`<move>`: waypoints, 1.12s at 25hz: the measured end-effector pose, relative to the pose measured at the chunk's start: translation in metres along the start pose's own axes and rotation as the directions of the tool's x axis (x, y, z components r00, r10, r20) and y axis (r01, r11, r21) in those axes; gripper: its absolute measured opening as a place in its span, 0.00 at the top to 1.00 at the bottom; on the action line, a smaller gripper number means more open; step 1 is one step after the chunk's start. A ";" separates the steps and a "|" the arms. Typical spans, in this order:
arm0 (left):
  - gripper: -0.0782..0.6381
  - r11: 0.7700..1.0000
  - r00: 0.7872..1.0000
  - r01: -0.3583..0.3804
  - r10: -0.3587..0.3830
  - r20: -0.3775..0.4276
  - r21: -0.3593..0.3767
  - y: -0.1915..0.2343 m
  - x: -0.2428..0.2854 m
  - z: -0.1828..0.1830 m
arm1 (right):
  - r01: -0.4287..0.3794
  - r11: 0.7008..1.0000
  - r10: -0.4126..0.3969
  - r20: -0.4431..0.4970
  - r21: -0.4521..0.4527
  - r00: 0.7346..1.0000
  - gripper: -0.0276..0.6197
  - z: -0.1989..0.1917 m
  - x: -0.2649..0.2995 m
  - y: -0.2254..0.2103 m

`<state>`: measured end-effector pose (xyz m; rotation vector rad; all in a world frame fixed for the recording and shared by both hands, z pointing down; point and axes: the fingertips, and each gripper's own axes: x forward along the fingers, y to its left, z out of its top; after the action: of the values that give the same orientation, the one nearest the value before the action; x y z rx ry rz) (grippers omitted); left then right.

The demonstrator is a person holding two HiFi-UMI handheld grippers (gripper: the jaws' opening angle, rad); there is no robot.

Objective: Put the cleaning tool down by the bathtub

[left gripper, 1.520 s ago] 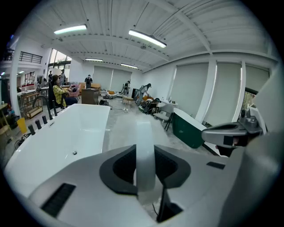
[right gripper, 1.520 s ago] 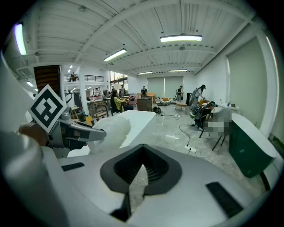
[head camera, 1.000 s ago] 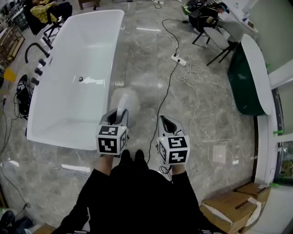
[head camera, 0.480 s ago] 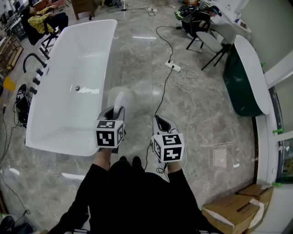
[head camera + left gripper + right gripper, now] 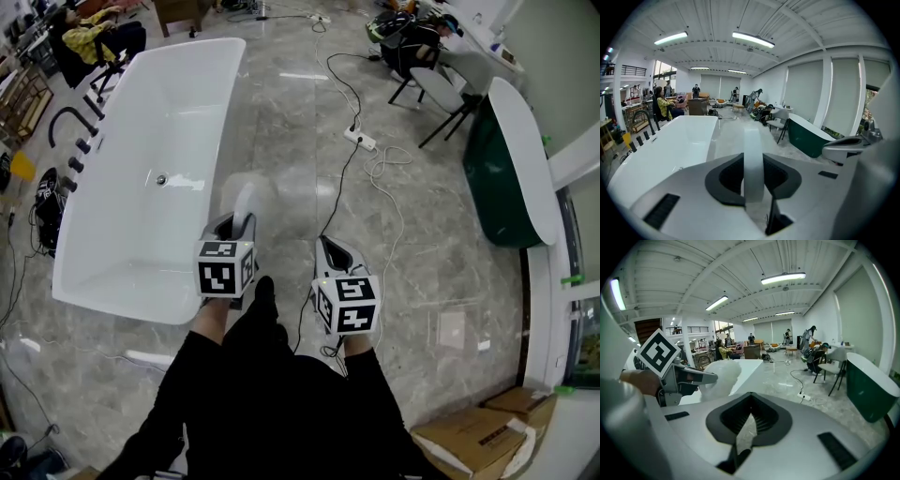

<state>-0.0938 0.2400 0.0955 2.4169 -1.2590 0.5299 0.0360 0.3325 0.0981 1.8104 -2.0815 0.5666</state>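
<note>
Pinching cleaning tool (image 5: 251, 195) by handle in left gripper (image 5: 236, 227), beside bathtub (image 5: 112, 292); right gripper (image 5: 330, 249) pressed together, empty. Not yet set down on floor (image 5: 291, 131).

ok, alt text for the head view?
Seen from above, a person's left tool grips a white fluffy duster beside a white rectangular bathtub on grey marble floor. The right tool is shut and empty.

Cleaning tool (image 5: 253, 193) head blurred; handle end hidden inside left hand-held gripper (image 5: 235, 225).
</note>
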 end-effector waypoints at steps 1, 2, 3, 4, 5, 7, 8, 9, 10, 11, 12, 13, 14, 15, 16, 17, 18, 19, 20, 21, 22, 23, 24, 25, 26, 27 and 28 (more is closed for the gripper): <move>0.76 1.000 1.000 -0.001 0.001 -0.004 0.001 0.003 0.006 0.001 | 0.001 1.000 -0.001 -0.005 0.004 1.000 0.96 0.001 0.005 -0.003; 0.76 1.000 1.000 -0.001 0.001 -0.008 0.002 0.005 0.013 0.003 | 0.003 1.000 -0.003 -0.011 0.008 1.000 0.96 0.001 0.010 -0.006; 0.76 1.000 1.000 0.000 0.000 -0.013 0.003 0.007 0.021 0.004 | 0.004 1.000 -0.004 -0.018 0.013 1.000 0.96 0.002 0.016 -0.010; 0.76 1.000 1.000 0.002 -0.002 -0.018 0.004 0.009 0.030 0.006 | 0.007 1.000 -0.006 -0.026 0.017 1.000 0.96 0.002 0.023 -0.015; 0.76 1.000 1.000 0.004 -0.003 -0.025 0.005 0.011 0.039 0.009 | 0.009 1.000 -0.009 -0.035 0.021 0.999 0.96 0.003 0.030 -0.020; 0.76 1.000 0.999 0.008 -0.007 -0.038 0.008 0.016 0.060 0.013 | 0.015 1.000 -0.014 -0.056 0.027 0.998 0.96 0.004 0.046 -0.029; 0.76 1.000 0.999 0.010 -0.009 -0.044 0.009 0.020 0.070 0.016 | 0.019 0.999 -0.017 -0.064 0.029 0.998 0.96 0.006 0.056 -0.033; 0.76 1.000 0.999 0.011 -0.010 -0.051 0.009 0.025 0.081 0.019 | 0.022 0.999 -0.019 -0.072 0.032 0.997 0.96 0.009 0.066 -0.037; 0.76 1.000 0.998 0.010 -0.010 -0.057 0.007 0.030 0.092 0.022 | 0.024 0.999 -0.021 -0.080 0.035 0.997 0.96 0.013 0.076 -0.042; 0.76 1.000 0.998 0.009 -0.009 -0.064 0.004 0.036 0.104 0.026 | 0.025 0.999 -0.022 -0.089 0.040 0.996 0.96 0.017 0.087 -0.046; 0.76 1.000 0.997 0.009 -0.009 -0.072 0.001 0.041 0.116 0.030 | 0.026 0.999 -0.022 -0.098 0.044 0.995 0.96 0.021 0.097 -0.051; 0.76 1.000 0.997 0.010 -0.010 -0.080 -0.002 0.046 0.127 0.033 | 0.028 0.998 -0.022 -0.105 0.049 0.994 0.96 0.026 0.107 -0.055; 0.76 1.000 0.996 0.010 -0.011 -0.088 -0.005 0.051 0.138 0.037 | 0.030 0.998 -0.024 -0.111 0.052 0.994 0.96 0.031 0.118 -0.059; 0.76 1.000 0.995 0.011 -0.012 -0.094 -0.009 0.055 0.149 0.040 | 0.033 0.998 -0.027 -0.116 0.055 0.993 0.96 0.036 0.128 -0.063; 0.76 1.000 0.995 0.012 -0.013 -0.099 -0.014 0.060 0.159 0.044 | 0.036 0.998 -0.029 -0.122 0.058 0.992 0.96 0.041 0.137 -0.068; 0.76 1.000 0.995 0.012 -0.014 -0.104 -0.021 0.064 0.168 0.047 | 0.038 0.997 -0.030 -0.129 0.060 0.991 0.96 0.045 0.146 -0.072; 0.76 1.000 0.994 0.010 -0.013 -0.108 -0.027 0.067 0.176 0.050 | 0.037 0.997 -0.029 -0.136 0.062 0.990 0.96 0.049 0.154 -0.076; 0.76 0.999 0.994 0.008 -0.011 -0.112 -0.033 0.071 0.183 0.052 | 0.037 0.997 -0.028 -0.142 0.062 0.989 0.96 0.053 0.163 -0.079; 0.76 0.999 0.993 0.006 -0.011 -0.116 -0.040 0.075 0.191 0.055 | 0.037 0.997 -0.027 -0.148 0.062 0.989 0.96 0.056 0.171 -0.082; 0.76 0.999 0.993 0.005 -0.011 -0.119 -0.046 0.079 0.198 0.056 | 0.037 0.997 -0.027 -0.153 0.063 0.988 0.96 0.060 0.178 -0.085; 0.76 0.999 0.992 0.006 -0.012 -0.124 -0.052 0.083 0.204 0.058 | 0.038 0.997 -0.028 -0.155 0.064 0.987 0.96 0.063 0.186 -0.088; 0.76 0.998 0.992 0.007 -0.014 -0.129 -0.056 0.085 0.211 0.059 | 0.039 0.997 -0.028 -0.157 0.066 0.987 0.96 0.067 0.193 -0.091; 0.76 0.998 0.991 0.008 -0.016 -0.134 -0.058 0.087 0.218 0.060 | 0.039 0.997 -0.028 -0.158 0.068 0.987 0.96 0.069 0.199 -0.093; 0.76 0.998 0.990 0.009 -0.017 -0.137 -0.058 0.089 0.224 0.060 | 0.038 0.997 -0.027 -0.159 0.070 0.987 0.96 0.072 0.206 -0.096; 0.76 0.998 0.990 0.009 -0.017 -0.142 -0.057 0.090 0.230 0.060 | 0.036 0.997 -0.024 -0.163 0.070 0.986 0.96 0.073 0.213 -0.098; 0.76 0.998 0.989 0.006 -0.014 -0.148 -0.057 0.092 0.236 0.059 | 0.032 0.997 -0.020 -0.168 0.070 0.986 0.96 0.073 0.219 -0.100; 0.76 0.998 0.988 0.001 -0.010 -0.157 -0.059 0.094 0.241 0.056 | 0.026 0.997 -0.014 -0.174 0.067 0.985 0.96 0.073 0.224 -0.101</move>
<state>-0.0348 -0.0051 0.1770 2.2806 -1.1846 0.6584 0.1051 0.0915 0.1530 1.7489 -1.9484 0.7708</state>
